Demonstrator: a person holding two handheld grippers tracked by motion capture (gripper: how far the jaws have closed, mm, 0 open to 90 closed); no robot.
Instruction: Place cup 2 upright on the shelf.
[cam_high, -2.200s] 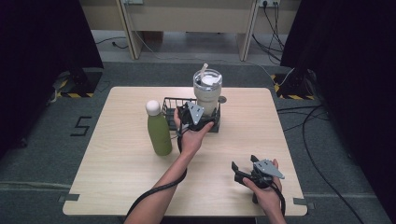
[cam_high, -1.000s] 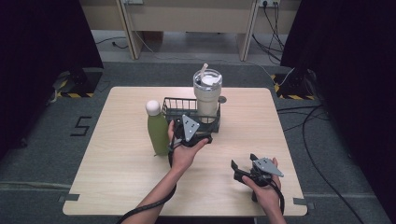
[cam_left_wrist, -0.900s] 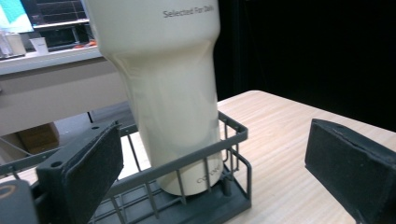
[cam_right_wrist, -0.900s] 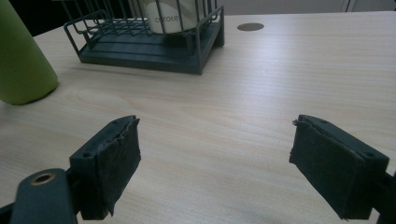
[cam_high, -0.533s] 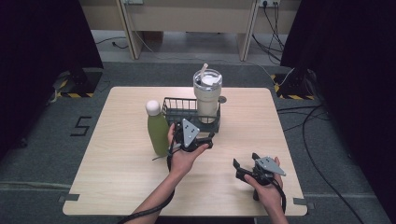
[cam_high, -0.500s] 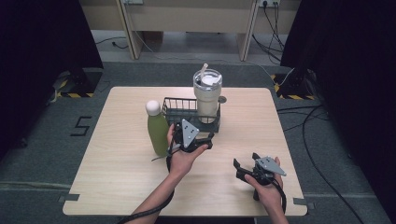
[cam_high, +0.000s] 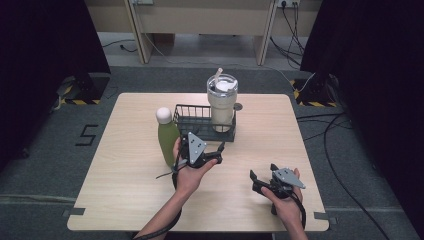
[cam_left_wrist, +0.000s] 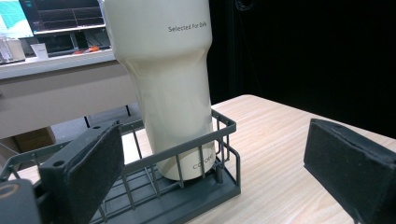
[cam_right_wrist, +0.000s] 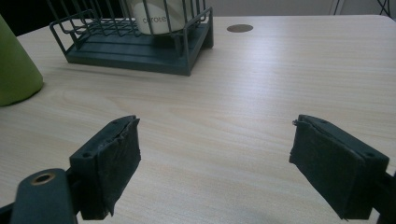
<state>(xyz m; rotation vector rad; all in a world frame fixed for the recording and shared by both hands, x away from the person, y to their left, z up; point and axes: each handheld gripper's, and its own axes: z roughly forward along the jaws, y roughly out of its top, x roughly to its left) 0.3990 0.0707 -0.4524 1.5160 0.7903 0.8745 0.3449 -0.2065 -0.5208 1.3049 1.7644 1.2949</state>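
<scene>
Left gripper (cam_high: 216, 151): drawn back from wire basket (cam_high: 192, 120), jaws spread, empty; cream tumbler (cam_high: 221, 102) upright inside basket; right gripper (cam_high: 260, 177): well apart from basket, jaws spread, empty

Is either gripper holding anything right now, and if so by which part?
Nothing is held. The left gripper is open, short of the tumbler in the wire basket. The right gripper is open over bare table.

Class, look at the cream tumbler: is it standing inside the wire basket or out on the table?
Inside. The tumbler stands upright at one end of the basket, its base behind the wire wall.
</scene>
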